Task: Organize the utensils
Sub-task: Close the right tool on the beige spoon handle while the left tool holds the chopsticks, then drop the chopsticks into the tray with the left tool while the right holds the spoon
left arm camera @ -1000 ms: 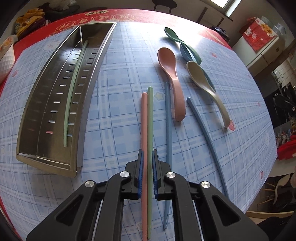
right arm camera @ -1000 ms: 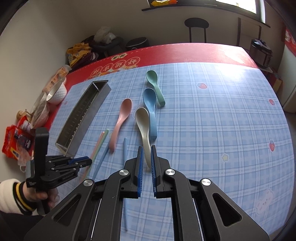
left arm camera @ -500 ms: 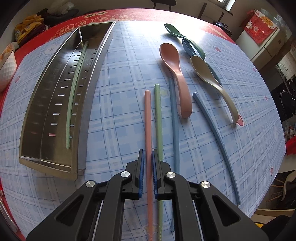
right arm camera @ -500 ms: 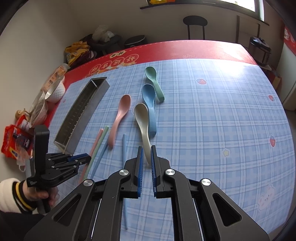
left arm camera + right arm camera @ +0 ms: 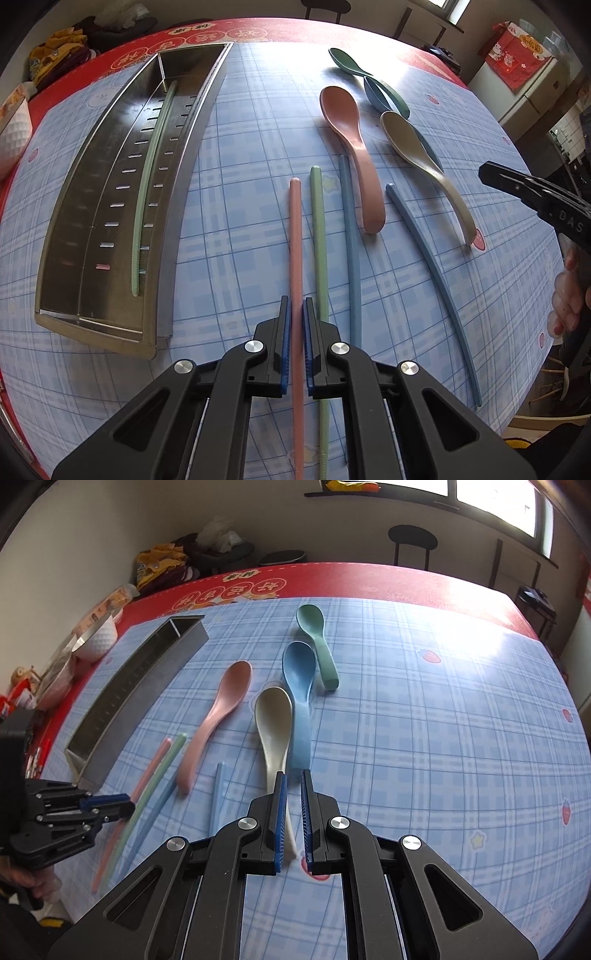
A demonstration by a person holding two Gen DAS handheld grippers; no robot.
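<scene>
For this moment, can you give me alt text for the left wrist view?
The left gripper hangs over a blue plaid table, its jaws narrowly parted astride a long pink chopstick. A perforated steel tray holding one green chopstick lies left; four plastic spoons lie ahead.

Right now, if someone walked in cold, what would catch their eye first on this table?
The four pastel spoons fanned out mid-table: green, blue, pink and beige. Next to them lie the chopsticks, pink, green and two blue, side by side on the checked cloth. At the left sits the long steel tray with one green chopstick already inside, while the left claw straddles the pink chopstick.
</scene>
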